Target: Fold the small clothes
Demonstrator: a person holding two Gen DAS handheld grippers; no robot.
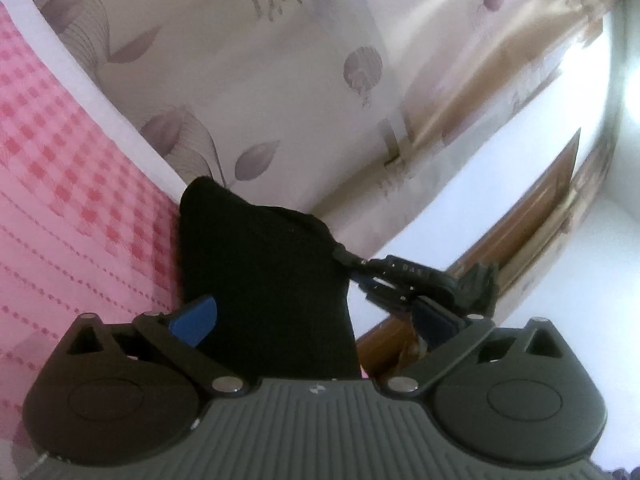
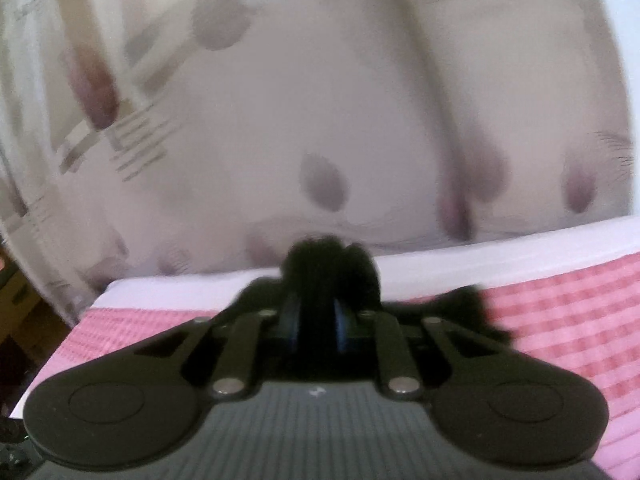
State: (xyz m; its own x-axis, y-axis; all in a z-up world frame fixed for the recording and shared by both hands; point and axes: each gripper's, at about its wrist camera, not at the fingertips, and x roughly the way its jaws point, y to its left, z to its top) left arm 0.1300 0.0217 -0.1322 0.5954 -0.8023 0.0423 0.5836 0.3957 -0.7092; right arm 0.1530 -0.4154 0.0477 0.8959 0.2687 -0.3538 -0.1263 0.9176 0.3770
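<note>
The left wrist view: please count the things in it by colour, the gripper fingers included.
Black: 2, the sock and the right gripper at its edge
Blue: 2, the left gripper finger pads
Pink: 1, the checked cloth
Total: 5

black garment (image 1: pixel 264 280) | small, bunched | lifted above pink checked cloth (image 1: pixel 60 184)

My right view is smeared with blur: the black cloth (image 2: pixel 320 264) between my pads has no clear outline, and the curtain (image 2: pixel 280 120) pattern is fuzzy.
</note>
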